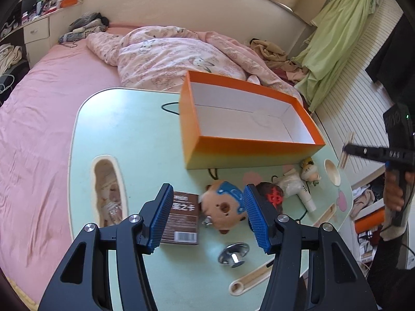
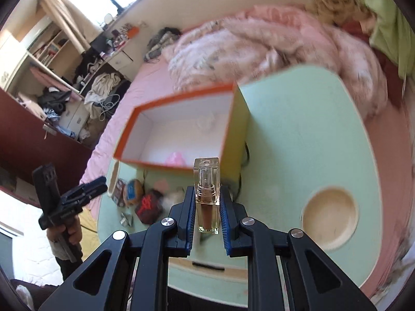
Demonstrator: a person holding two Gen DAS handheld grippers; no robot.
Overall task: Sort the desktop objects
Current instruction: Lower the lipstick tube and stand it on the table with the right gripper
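Mint-green surface (image 1: 135, 140), a lap desk set on a pink bed (image 1: 39, 129). Left to right in the left wrist view: an oval cutout (image 1: 109, 189) at the surface's left side; a brown packet (image 1: 182, 212) lying flat with its barcode end nearest the camera; a plush bear head with a blue cap (image 1: 225, 204), touching the packet's right edge; a dark round toy with a red mark (image 1: 271, 194) just beside the bear; a white bottle-like item (image 1: 295, 189) and a small doll head (image 1: 310, 172) farther right. A shiny metal piece (image 1: 233, 254) lies near the front edge, below the bear.

Left gripper (image 1: 208, 215): jaws wide apart, hovering over the bear and packet, holding nothing.

Orange box (image 1: 249, 119), white inside, stands open at the back of the surface. In the right wrist view, blurred, something pink (image 2: 176, 158) lies inside it.

Right gripper (image 2: 207, 213): jaws closed on a small clear rectangular bottle of amber liquid (image 2: 206, 194), held upright with its clear cap pointing at the box's near wall. A round recess (image 2: 329, 220) in the surface sits to its right.
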